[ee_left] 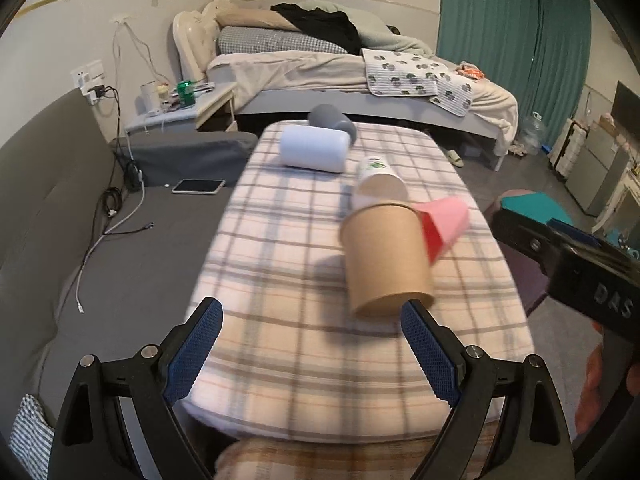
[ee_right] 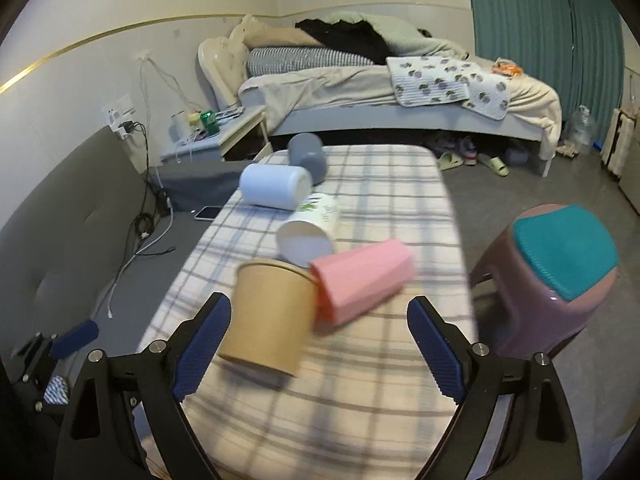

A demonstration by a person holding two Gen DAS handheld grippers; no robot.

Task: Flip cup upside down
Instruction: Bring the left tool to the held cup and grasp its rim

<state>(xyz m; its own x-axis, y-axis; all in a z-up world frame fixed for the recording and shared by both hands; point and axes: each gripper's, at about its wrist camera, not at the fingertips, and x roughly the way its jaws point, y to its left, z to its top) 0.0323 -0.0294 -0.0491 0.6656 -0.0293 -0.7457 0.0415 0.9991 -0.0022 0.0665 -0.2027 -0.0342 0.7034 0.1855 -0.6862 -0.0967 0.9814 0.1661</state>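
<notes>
Five cups on the checked table [ee_right: 360,400], brown cup [ee_right: 268,316] upright near its front edge, four on their sides behind, left claw [ee_left: 312,344] and right claw [ee_right: 320,340] both wide, empty.

1. The left tongs [ee_left: 312,320] were spread wide, their blue-padded fingers [ee_left: 196,354] well apart and gripping nothing.
2. The right tongs [ee_right: 320,320] were likewise spread wide and held nothing.
3. In the left wrist view, the right tongs' black body showed at the right edge, with the person's hand [ee_left: 600,384] partly visible beneath it.
</notes>
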